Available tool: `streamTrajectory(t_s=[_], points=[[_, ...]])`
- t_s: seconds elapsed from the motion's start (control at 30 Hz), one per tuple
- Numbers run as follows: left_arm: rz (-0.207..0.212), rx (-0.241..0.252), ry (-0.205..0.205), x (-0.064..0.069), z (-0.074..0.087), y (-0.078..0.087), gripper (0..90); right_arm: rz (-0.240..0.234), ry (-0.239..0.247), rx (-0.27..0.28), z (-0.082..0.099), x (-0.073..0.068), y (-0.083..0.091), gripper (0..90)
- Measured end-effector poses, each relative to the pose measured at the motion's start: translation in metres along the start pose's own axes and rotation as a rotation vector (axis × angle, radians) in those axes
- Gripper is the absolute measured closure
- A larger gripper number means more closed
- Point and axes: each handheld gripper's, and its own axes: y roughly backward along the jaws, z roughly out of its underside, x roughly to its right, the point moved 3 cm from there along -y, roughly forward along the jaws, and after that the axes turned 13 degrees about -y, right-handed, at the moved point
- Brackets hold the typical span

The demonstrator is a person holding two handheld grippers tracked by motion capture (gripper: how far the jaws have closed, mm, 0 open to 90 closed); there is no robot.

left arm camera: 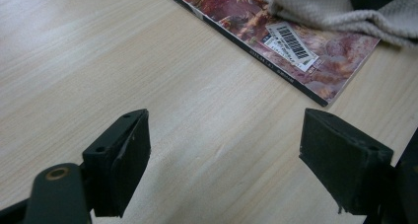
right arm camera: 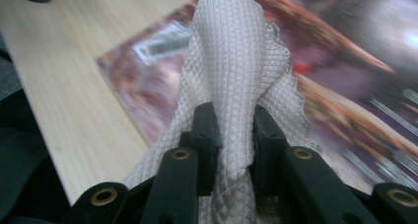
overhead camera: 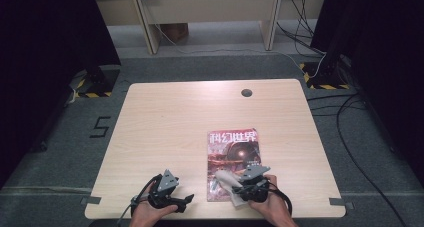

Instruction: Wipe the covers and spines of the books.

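The right gripper (right arm camera: 230,135) has its jaws pinched on a bunched fold of the white cloth (right arm camera: 236,71), held just over the near end of the magazine (overhead camera: 232,162) on the table (overhead camera: 165,127). The left gripper (left arm camera: 222,160) rests beside the magazine, jaws spread, nothing between them. The cloth looks light, soft and limp; its waffle weave should give the pads good friction. Expect loose ends to droop and drag. Grip a gathered fold, not a single edge. The magazine is thin, flexible and likely glossy, so it may slide under wiping pressure.
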Motion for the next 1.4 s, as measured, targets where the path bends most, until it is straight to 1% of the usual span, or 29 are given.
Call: streamTrajectory(t_s=[0.13, 0.23, 0.3, 0.33, 0.43, 0.5, 0.6, 0.67, 0.73, 0.77, 0.8, 0.83, 0.9, 1.03, 1.13, 1.23, 1.33, 1.4], points=[[0.003, 0.005, 0.0, 0.001, -0.001, -0.001, 19.1, 0.04, -0.052, 0.017, 0.009, 0.018, 0.013, 76.1], [-0.003, 0.006, 0.003, 0.001, -0.003, -0.003, 18.8, 0.062, -0.077, 0.029, 0.016, 0.029, 0.022, 76.1], [0.004, 0.014, 0.006, 0.002, -0.006, -0.007, 18.8, 0.065, -0.072, 0.033, 0.017, 0.029, 0.023, 76.1], [0.007, 0.013, 0.002, 0.003, -0.008, -0.009, 18.7, 0.067, -0.068, 0.033, 0.018, 0.027, 0.023, 76.1], [0.008, 0.01, -0.016, 0.007, -0.015, -0.017, 18.7, 0.054, -0.05, 0.026, 0.02, 0.021, 0.023, 76.0], [0.011, 0.008, -0.029, 0.011, -0.019, -0.024, 18.6, 0.05, -0.05, 0.024, 0.022, 0.019, 0.024, 76.0], [0.015, 0.004, -0.046, 0.016, -0.026, -0.034, 18.3, 0.049, -0.06, 0.029, 0.025, 0.021, 0.027, 76.0], [0.023, -0.005, -0.065, 0.019, -0.03, -0.04, 18.1, 0.088, -0.053, 0.031, 0.027, 0.025, 0.031, 75.8], [0.025, -0.013, -0.072, 0.022, -0.032, -0.047, 18.1, 0.107, -0.058, 0.033, 0.029, 0.03, 0.035, 75.8], [0.026, -0.015, -0.074, 0.023, -0.033, -0.048, 17.6, 0.11, -0.071, 0.037, 0.031, 0.032, 0.037, 75.8], [0.027, -0.015, -0.077, 0.024, -0.035, -0.051, 16.6, 0.112, -0.074, 0.04, 0.032, 0.034, 0.038, 75.8], [0.027, -0.015, -0.08, 0.024, -0.035, -0.051, 16.2, 0.11, -0.082, 0.045, 0.033, 0.034, 0.039, 75.8], [0.021, -0.024, -0.082, 0.024, -0.036, -0.052, 15.4, 0.108, -0.081, 0.043, 0.035, 0.033, 0.041, 75.9], [0.019, -0.029, -0.075, 0.024, -0.036, -0.053, 15.0, 0.093, -0.065, 0.04, 0.038, 0.027, 0.041, 75.9], [0.018, -0.03, -0.067, 0.024, -0.035, -0.053, 14.6, 0.084, -0.074, 0.038, 0.038, 0.029, 0.041, 76.0], [0.015, -0.031, -0.068, 0.024, -0.035, -0.053, 14.4, 0.118, -0.063, 0.039, 0.037, 0.033, 0.042, 76.0], [0.017, -0.028, -0.061, 0.024, -0.034, -0.053, 14.3, 0.148, -0.078, 0.043, 0.035, 0.04, 0.043, 76.0], [0.019, -0.031, -0.06, 0.024, -0.035, -0.053, 14.3, 0.15, -0.08, 0.046, 0.035, 0.043, 0.044, 76.2]])
